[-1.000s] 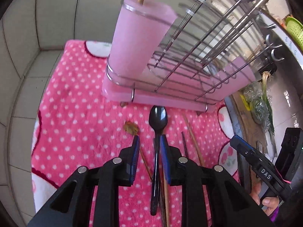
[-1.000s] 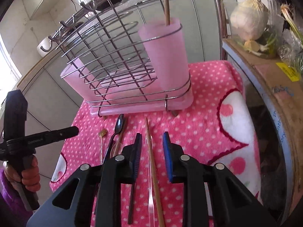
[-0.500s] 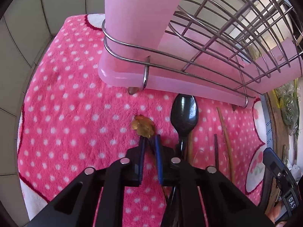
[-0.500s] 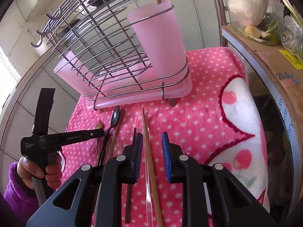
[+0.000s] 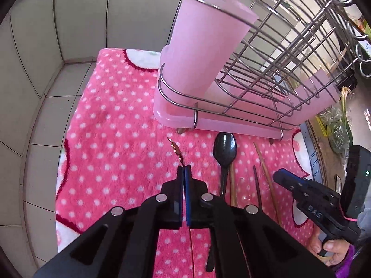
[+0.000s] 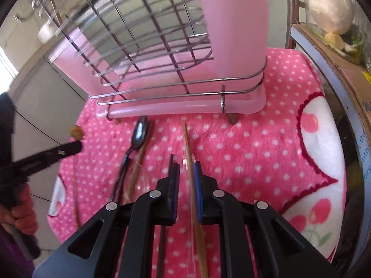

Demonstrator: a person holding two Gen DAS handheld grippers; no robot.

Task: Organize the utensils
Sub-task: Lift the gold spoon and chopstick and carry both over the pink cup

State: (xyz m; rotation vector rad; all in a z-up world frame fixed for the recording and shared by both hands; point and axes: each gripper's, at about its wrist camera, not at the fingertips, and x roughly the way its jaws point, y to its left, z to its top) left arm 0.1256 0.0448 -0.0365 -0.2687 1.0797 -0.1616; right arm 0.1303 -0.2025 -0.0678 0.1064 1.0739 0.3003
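My left gripper (image 5: pixel 184 169) is shut on a thin gold utensil (image 5: pixel 175 149). Its flower-shaped head sticks out past the fingertips, tilted up off the towel. To its right lie a black spoon (image 5: pixel 224 149), a dark chopstick (image 5: pixel 256 180) and a wooden chopstick (image 5: pixel 264 162). My right gripper (image 6: pixel 186 166) straddles that wooden chopstick (image 6: pixel 189 148) and its jaws are closing. The stick lies along the blue right pad, with a gap left to the other pad. A pink cup (image 5: pixel 208 46) with one stick in it stands in the wire rack (image 5: pixel 289 58).
Everything lies on a pink polka-dot towel (image 5: pixel 116 150) in a tiled corner. A clear plastic spoon (image 5: pixel 243 190) and a second wooden stick (image 6: pixel 139 162) lie among the utensils. A cardboard box (image 6: pixel 347 69) with a cabbage (image 6: pixel 331 9) stands on the right.
My left gripper shifted from over the black spoon to the gold utensil, shut on it and raised its head. My right gripper came down closer to the wooden chopstick and its jaws narrowed.
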